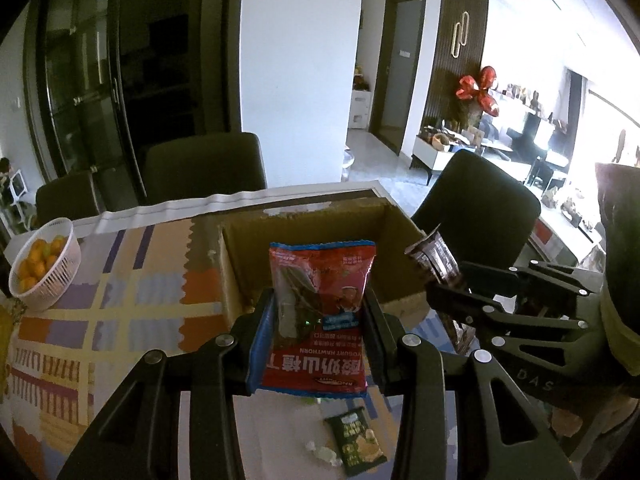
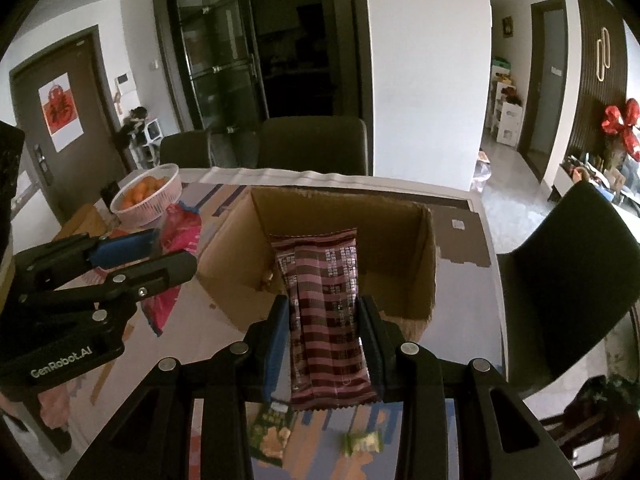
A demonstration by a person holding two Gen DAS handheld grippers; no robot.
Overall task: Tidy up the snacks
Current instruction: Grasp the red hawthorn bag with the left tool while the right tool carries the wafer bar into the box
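My left gripper (image 1: 320,312) is shut on a red yogurt hawthorn snack bag (image 1: 320,300) and holds it above the near edge of an open cardboard box (image 1: 400,220). My right gripper (image 2: 325,312) is shut on a maroon striped snack bar (image 2: 326,320) and holds it over the near wall of the same box (image 2: 424,248). In the left wrist view the right gripper (image 1: 448,284) is at the right with the striped bar (image 1: 434,254). In the right wrist view the left gripper (image 2: 160,254) is at the left with the red bag (image 2: 176,240).
A green snack packet (image 1: 358,446) and a small wrapped candy (image 1: 324,454) lie on the patterned tablecloth (image 1: 120,300) below the grippers. A white basket of oranges (image 1: 44,264) stands at the table's far left. Dark chairs (image 1: 476,208) stand around the table.
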